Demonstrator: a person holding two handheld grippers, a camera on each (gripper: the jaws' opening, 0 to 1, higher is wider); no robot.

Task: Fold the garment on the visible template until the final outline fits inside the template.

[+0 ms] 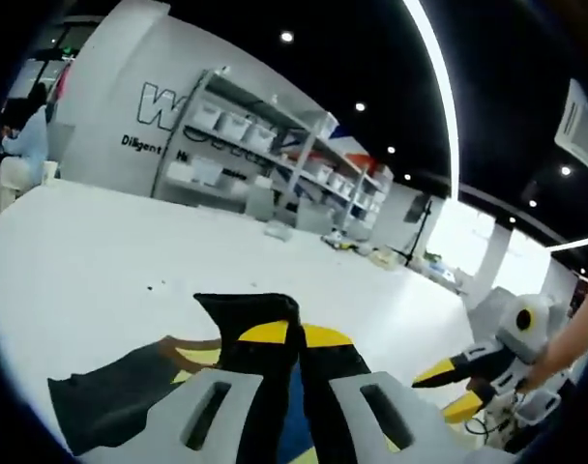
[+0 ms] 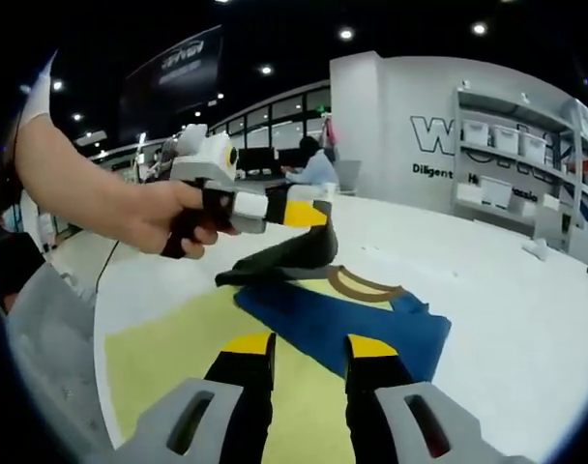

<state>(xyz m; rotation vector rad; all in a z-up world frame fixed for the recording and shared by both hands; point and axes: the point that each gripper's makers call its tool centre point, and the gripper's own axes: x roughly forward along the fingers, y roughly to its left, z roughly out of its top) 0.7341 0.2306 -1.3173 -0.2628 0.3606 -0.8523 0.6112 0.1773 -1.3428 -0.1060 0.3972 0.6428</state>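
Observation:
A blue garment [image 2: 371, 324] with a brown collar [image 2: 364, 284] lies on a yellow-green template [image 2: 168, 358] on the white table. My left gripper [image 1: 296, 338] is shut on a dark fold of the garment [image 1: 248, 311], lifted off the table. In the right gripper view that left gripper [image 2: 308, 215], held by a hand [image 2: 168, 217], pulls a dark strip [image 2: 299, 253] up from the garment's far edge. My right gripper [image 2: 310, 348] stands open over the template just short of the blue cloth, nothing between its jaws. It also appears in the left gripper view as the right gripper [image 1: 439, 372].
The white table [image 1: 101, 251] spreads wide beyond the garment; its near edge [image 2: 93, 290] curves at the left. Shelves with white bins [image 1: 265, 145] stand along the far wall. A seated person [image 1: 23, 145] is at the table's far side.

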